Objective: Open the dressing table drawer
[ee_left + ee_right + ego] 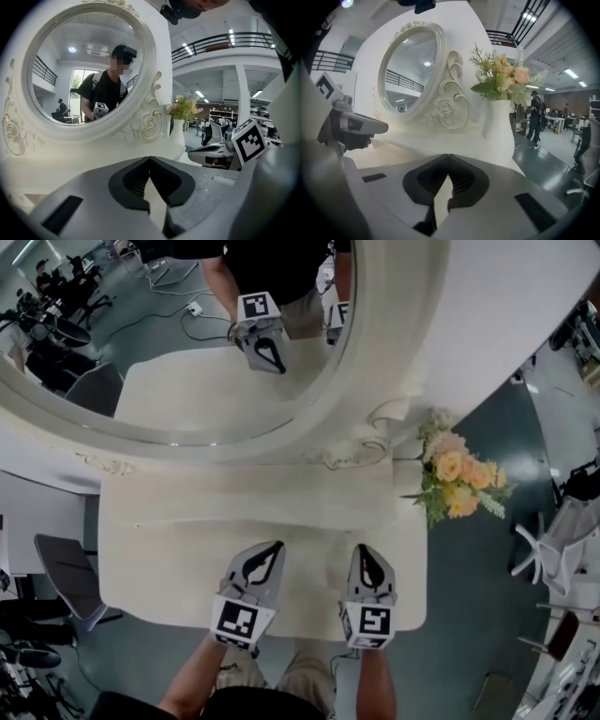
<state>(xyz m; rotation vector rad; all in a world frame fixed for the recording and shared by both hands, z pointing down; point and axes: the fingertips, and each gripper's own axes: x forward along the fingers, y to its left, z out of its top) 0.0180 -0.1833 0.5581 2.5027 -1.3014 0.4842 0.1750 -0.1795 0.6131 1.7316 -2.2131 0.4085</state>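
White and carved, the desk [159, 549] fills our downward view, with an oval mirror [187, 352] at its back and a vase of flowers [459, 474] at its right end. Our left hand-held gripper [275, 547] and right hand-held gripper [365, 551] hang side by side over the desk's near edge, each with jaws pressed together on nothing. No view shows the drawer; we judge it sits under that front edge. To do this well, we should dip below the top, find the handle, spread one pair of jaws around it, close firmly and pull straight toward us.
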